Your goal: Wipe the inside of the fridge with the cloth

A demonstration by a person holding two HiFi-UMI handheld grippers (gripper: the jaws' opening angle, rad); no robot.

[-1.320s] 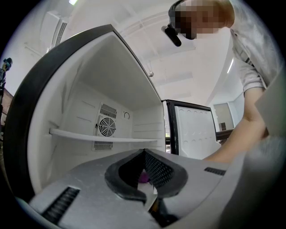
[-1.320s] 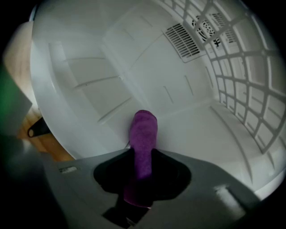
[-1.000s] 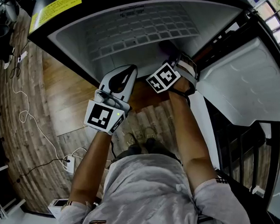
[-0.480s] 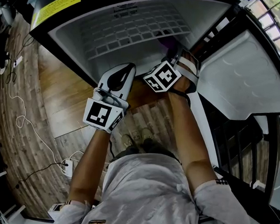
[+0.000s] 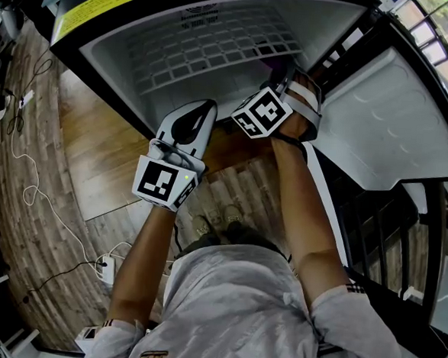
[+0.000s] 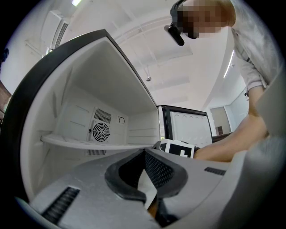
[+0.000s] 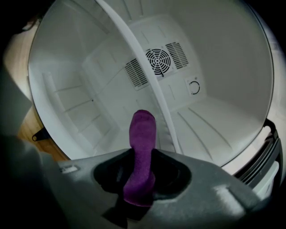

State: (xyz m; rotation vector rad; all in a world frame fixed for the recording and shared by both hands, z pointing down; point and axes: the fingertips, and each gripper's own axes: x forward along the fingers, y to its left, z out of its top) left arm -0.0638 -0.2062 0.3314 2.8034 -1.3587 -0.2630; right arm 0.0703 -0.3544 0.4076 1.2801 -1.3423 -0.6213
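Note:
The fridge (image 5: pixel 219 36) stands open, white inside, with a shelf (image 7: pixel 144 67) and a round fan grille (image 7: pixel 160 60) on the back wall. My right gripper (image 7: pixel 140 154) is shut on a purple cloth (image 7: pixel 142 129), whose free end sticks out past the jaws toward the shelf's front edge. In the head view the right gripper (image 5: pixel 285 70) reaches into the fridge's right side, with a bit of the cloth (image 5: pixel 269 55) showing beyond it. The left gripper (image 5: pixel 204 110) hangs just outside the fridge's front edge. Its jaws (image 6: pixel 145 154) are shut with nothing between them.
The fridge door (image 5: pixel 381 124) stands open at the right, beside my right arm. A yellow label (image 5: pixel 90 8) marks the fridge's outer wall. Wood floor (image 5: pixel 95 158) lies below, with cables (image 5: pixel 32 191) and a power strip (image 5: pixel 111 264) at the left.
The right gripper with the cloth has moved a little deeper into the fridge, toward its right side. The left gripper has hardly moved.

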